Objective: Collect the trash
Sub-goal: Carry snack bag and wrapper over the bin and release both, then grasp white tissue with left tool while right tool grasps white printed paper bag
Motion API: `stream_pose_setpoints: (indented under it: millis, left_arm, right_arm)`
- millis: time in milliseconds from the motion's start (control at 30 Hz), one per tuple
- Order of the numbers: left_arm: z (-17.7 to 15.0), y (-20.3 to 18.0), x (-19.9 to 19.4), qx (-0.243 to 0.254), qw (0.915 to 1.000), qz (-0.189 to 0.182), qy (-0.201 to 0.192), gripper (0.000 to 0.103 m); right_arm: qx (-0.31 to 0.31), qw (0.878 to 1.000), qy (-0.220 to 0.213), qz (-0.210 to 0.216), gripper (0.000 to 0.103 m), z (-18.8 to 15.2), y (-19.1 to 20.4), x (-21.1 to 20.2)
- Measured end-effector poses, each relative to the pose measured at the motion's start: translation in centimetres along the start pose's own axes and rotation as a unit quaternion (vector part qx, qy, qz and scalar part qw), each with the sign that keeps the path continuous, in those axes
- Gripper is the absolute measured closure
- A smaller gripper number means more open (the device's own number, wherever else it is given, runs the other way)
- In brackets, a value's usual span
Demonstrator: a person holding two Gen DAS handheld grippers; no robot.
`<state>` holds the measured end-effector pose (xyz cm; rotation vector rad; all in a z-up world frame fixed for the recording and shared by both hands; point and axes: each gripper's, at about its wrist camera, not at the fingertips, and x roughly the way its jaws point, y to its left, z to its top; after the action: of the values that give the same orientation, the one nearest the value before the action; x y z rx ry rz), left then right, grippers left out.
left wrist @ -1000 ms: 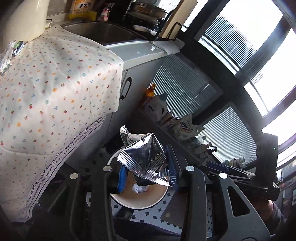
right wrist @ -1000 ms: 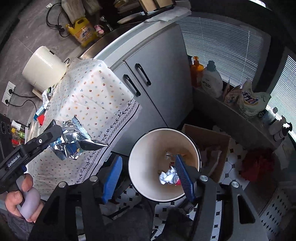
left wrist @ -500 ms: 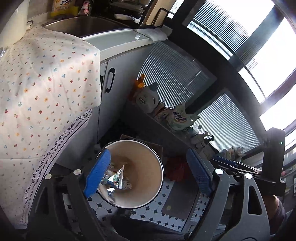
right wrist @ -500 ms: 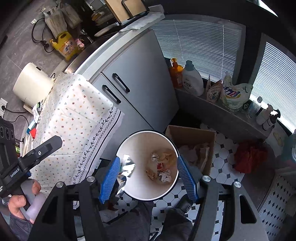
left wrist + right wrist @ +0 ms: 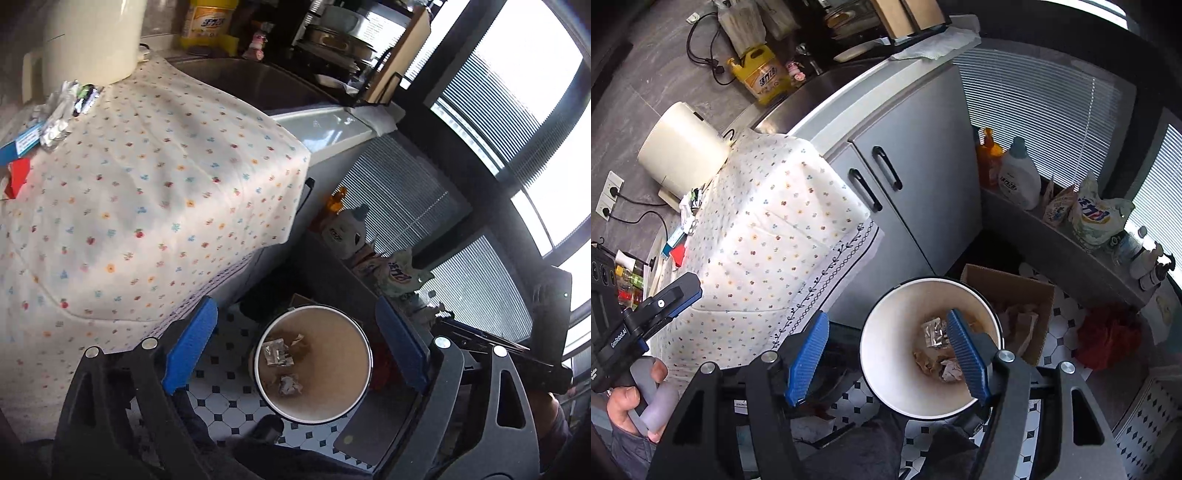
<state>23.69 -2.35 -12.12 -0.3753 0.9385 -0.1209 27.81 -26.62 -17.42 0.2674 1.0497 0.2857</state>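
Windowsill: detergent pouch (image 5: 1097, 218), characters unreadable.

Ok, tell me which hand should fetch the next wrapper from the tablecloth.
Left. Its open, empty tongs sit beside the tablecloth, facing the wrappers; the right tongs are over the bin.

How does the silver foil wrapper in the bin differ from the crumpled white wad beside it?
The silver foil wrapper is shiny and lies fairly flat; the crumpled white wad is dull and balled up. The wrapper looks larger and sits nearer the bin wall. Both rest on the bin's bottom, free of either tongs.
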Motion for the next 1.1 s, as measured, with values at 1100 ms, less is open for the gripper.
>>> stream_pose_setpoints:
  millis: [1100]
  left_arm:
    - [8.7,22.4,-13.4,-0.087,0.9811,0.081,-0.153,0.008]
  right_arm:
    - [-0.133,0.986,-0.048,0.088,0.017,8.1,27.8,7.1]
